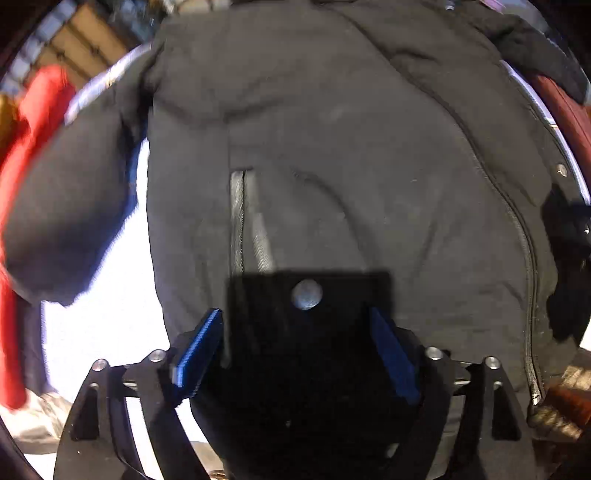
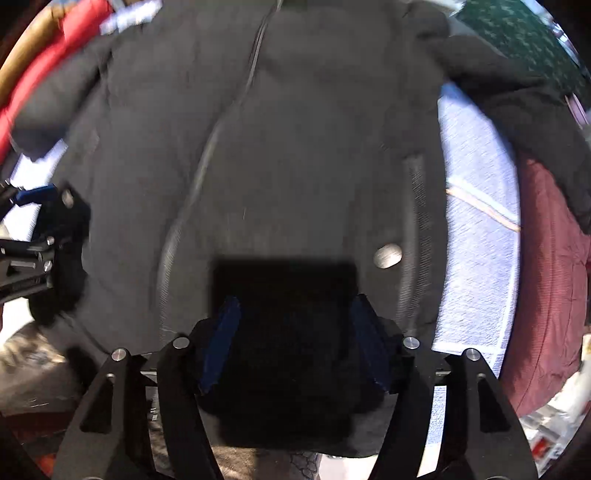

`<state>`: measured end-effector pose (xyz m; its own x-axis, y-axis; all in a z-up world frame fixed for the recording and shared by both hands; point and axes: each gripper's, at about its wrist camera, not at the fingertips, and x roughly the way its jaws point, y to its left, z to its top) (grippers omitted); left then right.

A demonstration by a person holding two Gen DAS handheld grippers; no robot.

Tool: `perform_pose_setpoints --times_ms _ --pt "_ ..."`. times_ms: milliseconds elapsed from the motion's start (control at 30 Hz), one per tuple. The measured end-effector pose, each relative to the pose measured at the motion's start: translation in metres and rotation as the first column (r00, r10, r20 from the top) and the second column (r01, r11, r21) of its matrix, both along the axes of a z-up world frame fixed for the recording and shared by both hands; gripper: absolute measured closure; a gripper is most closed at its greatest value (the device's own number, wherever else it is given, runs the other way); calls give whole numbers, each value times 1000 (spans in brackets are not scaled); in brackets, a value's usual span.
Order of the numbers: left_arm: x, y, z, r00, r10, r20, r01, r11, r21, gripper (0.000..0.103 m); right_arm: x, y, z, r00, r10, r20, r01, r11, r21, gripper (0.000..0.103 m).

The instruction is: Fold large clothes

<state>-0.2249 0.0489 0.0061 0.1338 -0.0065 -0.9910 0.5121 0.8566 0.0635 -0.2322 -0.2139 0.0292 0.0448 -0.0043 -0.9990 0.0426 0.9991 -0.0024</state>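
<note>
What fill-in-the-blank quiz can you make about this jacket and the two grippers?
1. The jacket is coloured ____.
2. Both the left gripper and the right gripper have ____ jaws.
3. The jacket's front zipper is ____.
4. The jacket lies on a pale ____ cloth.

Missing: black; open; closed; blue

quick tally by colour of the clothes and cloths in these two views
black: 1, jacket
red: 1, garment
maroon: 1, cloth
green: 1, patterned cloth
pale blue: 1, towel under the jacket
total: 5
</note>
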Motion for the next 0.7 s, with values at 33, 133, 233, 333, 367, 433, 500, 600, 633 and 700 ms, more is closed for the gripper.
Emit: perform_pose_setpoints --times_ms 33,133,233,333,367,433,500,600,633,700 --pt "2 5 -1 1000 1 -4 -1 1000 -13 19 0 4 -9 1000 13 -28 -13 1000 -3 39" --pt "5 4 0 999 -41 -4 41 999 18 15 3 19 -22 997 60 -45 -64 994 -88 32" --pt "9 3 -5 998 -55 -7 56 998 42 5 15 23 -35 994 68 -89 -80 986 -144 27" --pt "18 12 -6 997 -46 -59 46 999 -2 5 27 19 -45 992 23 -126 -41 990 -138 25" --pt "22 14 -10 996 -54 -69 53 999 -12 5 30 19 -47 991 18 -134 -37 989 -141 25" --pt "30 19 -16 993 -72 -89 70 997 -29 5 36 20 -51 990 14 -142 -36 988 -150 24" --pt "39 22 -23 991 -75 -114 70 996 -45 5 41 20 -54 989 7 -147 -30 986 -161 24" --pt "51 27 -33 987 -88 -138 81 995 -56 5 48 31 -65 988 -8 -153 -19 984 -175 23" --pt "53 28 -35 986 -92 -142 84 995 -58 5 51 37 -69 988 -14 -155 -14 984 -180 23" --pt "58 28 -38 985 -92 -149 84 995 -58 5 48 39 -72 988 -22 -151 -6 983 -185 23"
